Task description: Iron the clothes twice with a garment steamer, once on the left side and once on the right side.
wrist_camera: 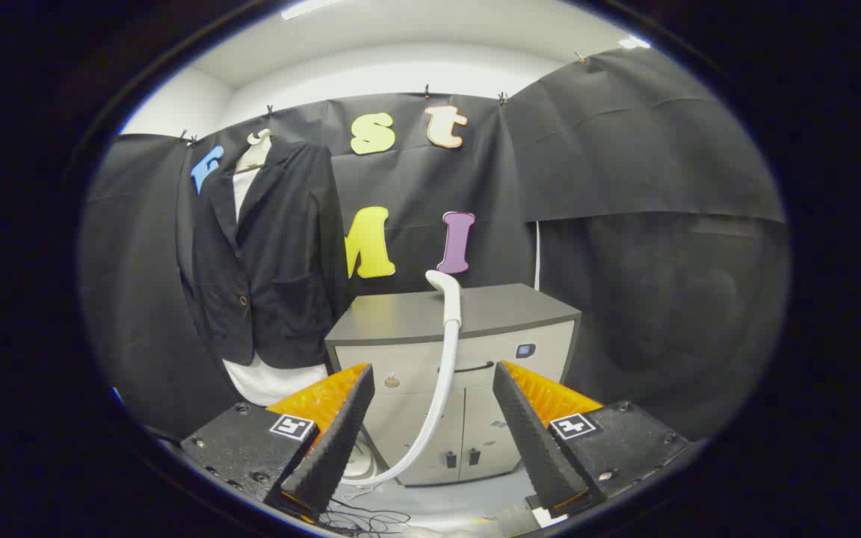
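Gripper [430, 426] fingers spread wide, grasping nothing. Between them, beyond the tips at 12 o'clock: steamer head [448, 295] resting on grey cabinet [408, 317], white hose [434, 403] curving down toward 7 o'clock to the floor. At 10 o'clock, well apart: black jacket [266, 261] on hanger [256, 149] against the booth wall, over white shirt [270, 382].
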Demonstrator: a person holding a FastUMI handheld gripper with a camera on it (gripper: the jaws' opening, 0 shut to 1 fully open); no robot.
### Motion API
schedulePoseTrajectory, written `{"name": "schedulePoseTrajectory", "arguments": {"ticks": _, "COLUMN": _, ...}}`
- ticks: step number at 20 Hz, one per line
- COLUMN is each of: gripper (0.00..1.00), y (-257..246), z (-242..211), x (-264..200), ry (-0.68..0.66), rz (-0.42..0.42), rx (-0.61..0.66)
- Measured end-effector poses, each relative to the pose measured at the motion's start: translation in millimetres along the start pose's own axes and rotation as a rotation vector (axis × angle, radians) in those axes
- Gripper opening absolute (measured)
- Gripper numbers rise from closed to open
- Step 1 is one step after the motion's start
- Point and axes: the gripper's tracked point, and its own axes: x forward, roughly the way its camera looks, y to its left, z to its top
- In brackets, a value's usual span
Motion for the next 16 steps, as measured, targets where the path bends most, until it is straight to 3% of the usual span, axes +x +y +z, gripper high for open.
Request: {"name": "schedulePoseTrajectory", "arguments": {"ticks": 16, "gripper": 1.0, "y": 5.1, "z": 29.0, "x": 21.4, "ry": -0.017, "rz": 0.009, "rx": -0.008}}
